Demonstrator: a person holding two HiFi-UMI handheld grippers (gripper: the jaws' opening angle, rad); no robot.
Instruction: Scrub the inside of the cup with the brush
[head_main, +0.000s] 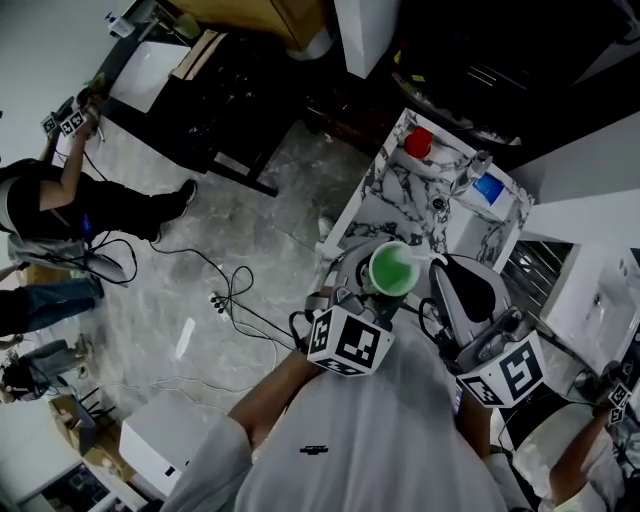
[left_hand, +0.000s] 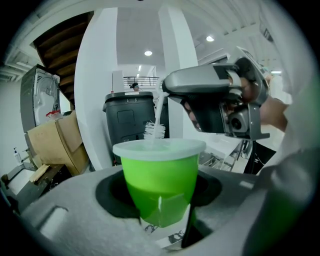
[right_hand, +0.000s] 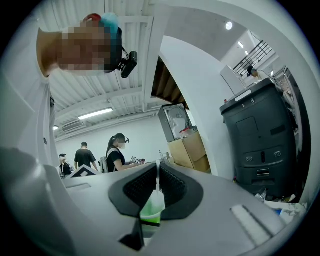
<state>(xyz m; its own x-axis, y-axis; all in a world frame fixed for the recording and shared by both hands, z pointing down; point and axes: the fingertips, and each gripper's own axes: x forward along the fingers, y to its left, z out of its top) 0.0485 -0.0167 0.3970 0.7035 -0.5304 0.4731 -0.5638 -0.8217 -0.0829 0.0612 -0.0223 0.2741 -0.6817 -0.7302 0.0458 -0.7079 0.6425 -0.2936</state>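
Note:
The green plastic cup (head_main: 393, 266) is held upright in front of the person, over the edge of a marble-patterned counter (head_main: 395, 205). My left gripper (head_main: 383, 292) is shut on the cup (left_hand: 160, 175), its jaws pressing the lower walls. My right gripper (head_main: 438, 262) is shut on the thin white handle of the brush (right_hand: 158, 181), with the green cup (right_hand: 151, 210) showing below its jaws. In the left gripper view the right gripper (left_hand: 215, 102) hangs above the cup, and the white bristle head (left_hand: 154, 131) sits at the far rim. Whether the bristles are inside is unclear.
On the counter stand a red object (head_main: 418, 142) and a blue one (head_main: 488, 188). Cables (head_main: 235, 300) trail over the floor to the left, where people stand (head_main: 60, 205). A black bin (left_hand: 129, 116) and cardboard boxes (left_hand: 55, 142) lie beyond the cup.

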